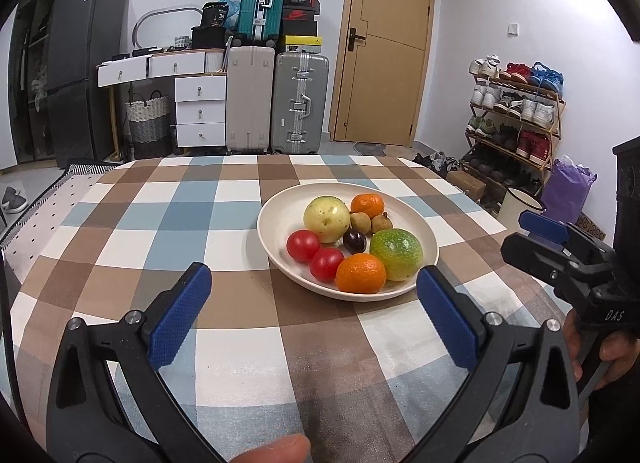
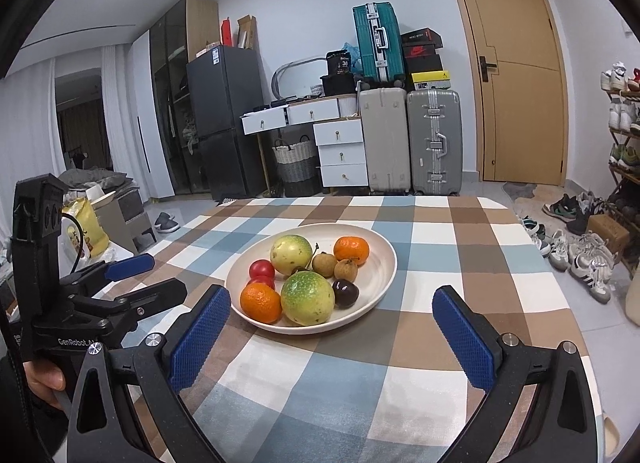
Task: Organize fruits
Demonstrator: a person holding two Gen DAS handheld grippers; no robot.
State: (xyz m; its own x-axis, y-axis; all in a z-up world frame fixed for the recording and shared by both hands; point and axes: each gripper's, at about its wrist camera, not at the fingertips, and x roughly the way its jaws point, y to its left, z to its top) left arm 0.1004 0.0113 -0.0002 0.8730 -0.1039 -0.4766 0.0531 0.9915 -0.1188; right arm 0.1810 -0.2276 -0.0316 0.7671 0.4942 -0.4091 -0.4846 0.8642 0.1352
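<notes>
Fruit heaped in the plate (image 1: 280, 199) at counter (image 1: 120, 247) centre, twelve o'clock of both grippers. Left gripper (image 1: 314, 295) and right gripper (image 2: 332, 327) fingers spread wide, holding nothing. Tomatoes (image 1: 303, 245) are soft and slick; pinch gently across the middle. Green fruit (image 1: 396, 254) is heavier, firm. Undersides hidden; small brown fruits (image 2: 324, 264) hard to identify.

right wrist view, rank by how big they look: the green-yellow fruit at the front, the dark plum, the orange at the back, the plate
1. plate
2. green-yellow fruit
3. orange at the back
4. dark plum

The green-yellow fruit lies nearer the camera than the orange, so part of that gap may come from nearness.
</notes>
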